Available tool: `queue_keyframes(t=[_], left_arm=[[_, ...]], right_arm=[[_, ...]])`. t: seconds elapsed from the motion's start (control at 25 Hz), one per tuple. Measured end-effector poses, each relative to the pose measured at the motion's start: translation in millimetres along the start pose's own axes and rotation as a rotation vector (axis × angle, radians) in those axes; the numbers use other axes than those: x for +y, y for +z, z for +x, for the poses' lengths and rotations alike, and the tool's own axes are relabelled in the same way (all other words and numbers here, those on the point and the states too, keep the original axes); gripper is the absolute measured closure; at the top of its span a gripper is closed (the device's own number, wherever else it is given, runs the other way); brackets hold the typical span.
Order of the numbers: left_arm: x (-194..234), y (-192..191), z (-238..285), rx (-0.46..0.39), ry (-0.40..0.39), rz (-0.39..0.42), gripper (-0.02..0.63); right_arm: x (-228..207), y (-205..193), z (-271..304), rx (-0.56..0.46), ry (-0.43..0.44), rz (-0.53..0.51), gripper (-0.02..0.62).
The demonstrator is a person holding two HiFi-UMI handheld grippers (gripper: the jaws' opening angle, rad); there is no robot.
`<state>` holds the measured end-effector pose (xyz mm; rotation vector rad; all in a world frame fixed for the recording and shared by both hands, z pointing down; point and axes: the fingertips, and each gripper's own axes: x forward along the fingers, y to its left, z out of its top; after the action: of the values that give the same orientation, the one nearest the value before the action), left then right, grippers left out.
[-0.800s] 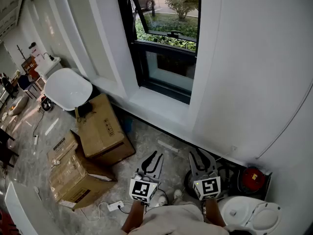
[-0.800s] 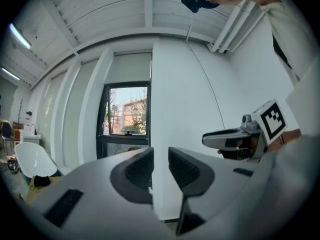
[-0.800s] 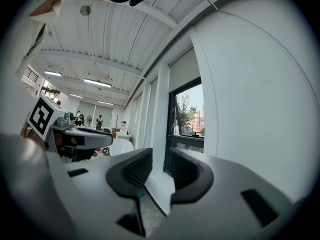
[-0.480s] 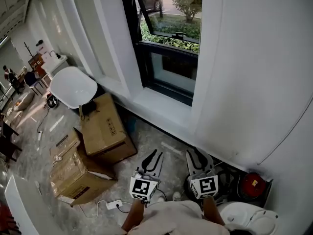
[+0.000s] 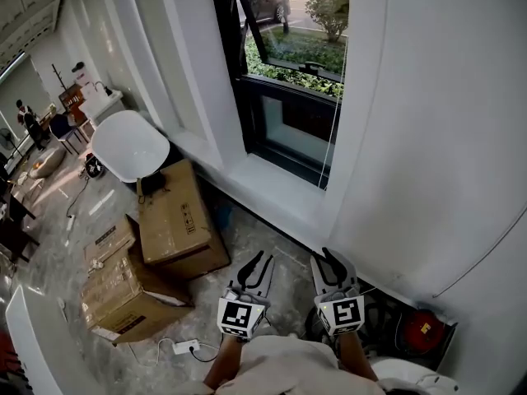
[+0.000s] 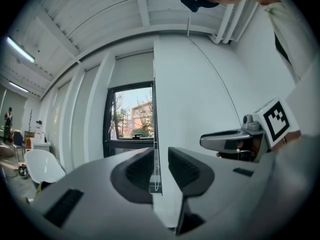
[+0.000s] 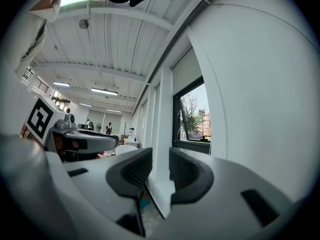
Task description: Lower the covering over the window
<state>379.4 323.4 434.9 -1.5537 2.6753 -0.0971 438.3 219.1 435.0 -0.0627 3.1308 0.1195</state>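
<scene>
The window [image 5: 300, 72] has a black frame, and its upper sash is tilted open. A grey blind [image 6: 131, 70] covers only the top of the opening. A thin pull cord [image 5: 338, 113] hangs down the window's right side. In the left gripper view the cord [image 6: 154, 114] ends in a loop far beyond the jaws. My left gripper [image 5: 258, 263] and right gripper [image 5: 328, 257] are held low, side by side, above the floor and well short of the window. Both point toward the wall. Each is open with nothing between its pads [image 6: 141, 170] [image 7: 137, 169].
Cardboard boxes [image 5: 169, 216] [image 5: 123, 290] and a white chair [image 5: 130, 145] stand at the left under the wall. A power strip [image 5: 185, 346] lies on the floor by my feet. A red object [image 5: 422, 329] sits at the lower right. The white sill [image 5: 263, 183] juts out below the window.
The head view has tilted up, so the window sits lower and fuller in frame and the cord now shows. Both grippers stay open in about the same place.
</scene>
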Motion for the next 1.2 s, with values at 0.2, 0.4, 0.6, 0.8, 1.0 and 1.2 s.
queue_keyframes(t=[0.2,0.4,0.6,0.8,1.0,1.2], left_arm=[[12.8,0.5,23.9,-0.007,0.000,-0.001,0.511],[34.5,-3.8,46.2,-0.012,-0.003,-0.009,0.511],[61.7,-8.9,71.9,0.000,-0.027,-0.012,0.511],[90.2,-16.7,100.0,0.005,-0.046,-0.003,0.511],[110.3,-18.7,127.2,0.004,-0.083,-0.011,0.511],[133.7,-21.2,150.0,-0.001,-0.114,-0.011,0.512]], right_arm=[[-14.2,-4.5,23.6,0.018,0.000,-0.006,0.505],[-22.7,-9.5,54.1,0.030,-0.008,-0.005,0.505],[-28.1,-12.3,92.1,0.044,-0.026,-0.009,0.505],[-36.8,-17.5,129.4,0.049,-0.051,-0.009,0.505],[-45.3,-21.5,160.1,0.068,-0.079,-0.010,0.505],[-49.8,-24.6,190.1,0.080,-0.108,-0.016,0.505]])
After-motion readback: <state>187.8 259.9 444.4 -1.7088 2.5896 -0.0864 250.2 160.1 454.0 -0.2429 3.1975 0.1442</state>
